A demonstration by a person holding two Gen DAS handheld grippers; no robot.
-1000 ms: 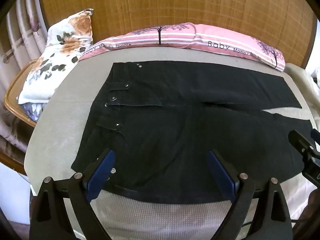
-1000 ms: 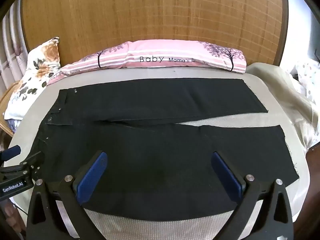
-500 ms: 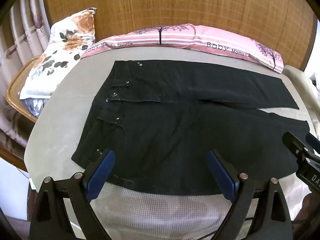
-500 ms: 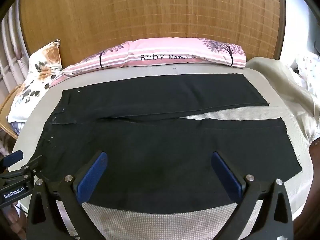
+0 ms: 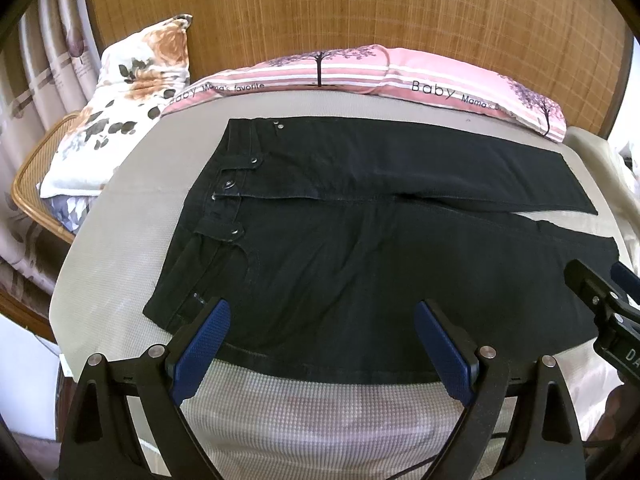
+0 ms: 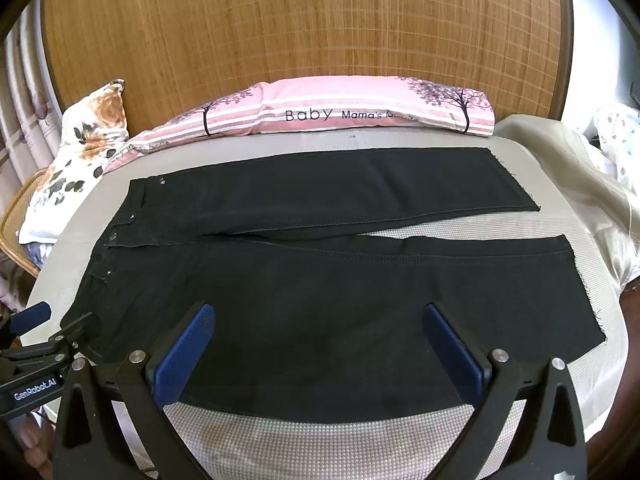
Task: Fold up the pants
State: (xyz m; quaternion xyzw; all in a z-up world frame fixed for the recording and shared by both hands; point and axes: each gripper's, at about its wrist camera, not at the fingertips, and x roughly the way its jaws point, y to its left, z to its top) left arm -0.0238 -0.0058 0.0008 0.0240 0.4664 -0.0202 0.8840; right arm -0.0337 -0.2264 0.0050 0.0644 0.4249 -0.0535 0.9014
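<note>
Black pants (image 5: 360, 248) lie flat on a grey bed, waistband at the left, both legs stretched to the right with a narrow gap between them. They also show in the right wrist view (image 6: 320, 280). My left gripper (image 5: 322, 344) is open and empty, above the near hem edge by the waist end. My right gripper (image 6: 320, 354) is open and empty, above the near edge of the near leg. Each gripper shows at the side of the other's view.
A pink striped pillow (image 6: 340, 108) lies along the far edge against a woven bamboo headboard. A floral pillow (image 5: 120, 112) and a rattan chair (image 5: 28, 184) stand at the left. A beige blanket (image 6: 568, 176) is bunched at the right. The grey mattress (image 5: 320, 420) edge is near me.
Both grippers have drawn back and up a little toward me, so more of the near mattress shows in front of the pants. The pants have not moved.
</note>
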